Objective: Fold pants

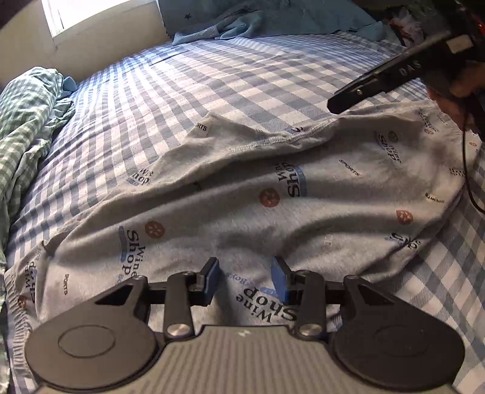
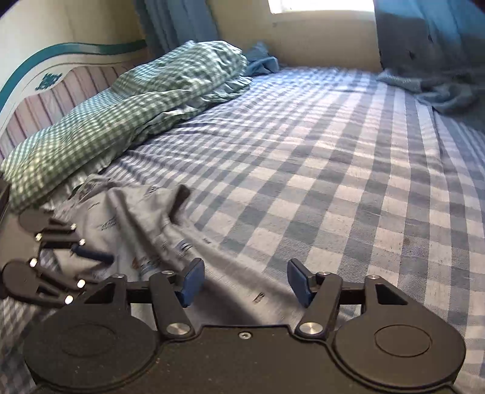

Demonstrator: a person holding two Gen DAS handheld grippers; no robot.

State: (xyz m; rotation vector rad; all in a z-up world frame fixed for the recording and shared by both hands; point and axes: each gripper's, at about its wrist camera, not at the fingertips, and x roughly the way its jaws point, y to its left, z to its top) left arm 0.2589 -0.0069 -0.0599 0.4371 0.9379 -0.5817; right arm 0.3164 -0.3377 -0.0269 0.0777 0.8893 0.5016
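Observation:
Grey pants (image 1: 257, 194) printed with "Wine Shop" and "SPORTS" lie spread across the blue checked bed sheet (image 1: 212, 78). One layer is folded over, with a stitched hem running across the top. My left gripper (image 1: 247, 280) is open and empty, just above the near edge of the pants. My right gripper (image 2: 245, 282) is open and empty above the pants (image 2: 145, 224) at their right end. It also shows in the left wrist view (image 1: 342, 101), hovering over the far right of the pants. The left gripper shows in the right wrist view (image 2: 91, 256).
A green checked pillow (image 2: 121, 115) lies at the head of the bed by the headboard (image 2: 39, 81). A blue blanket (image 1: 242, 21) is bunched at the far side under the window. The checked sheet (image 2: 333, 169) stretches beyond the pants.

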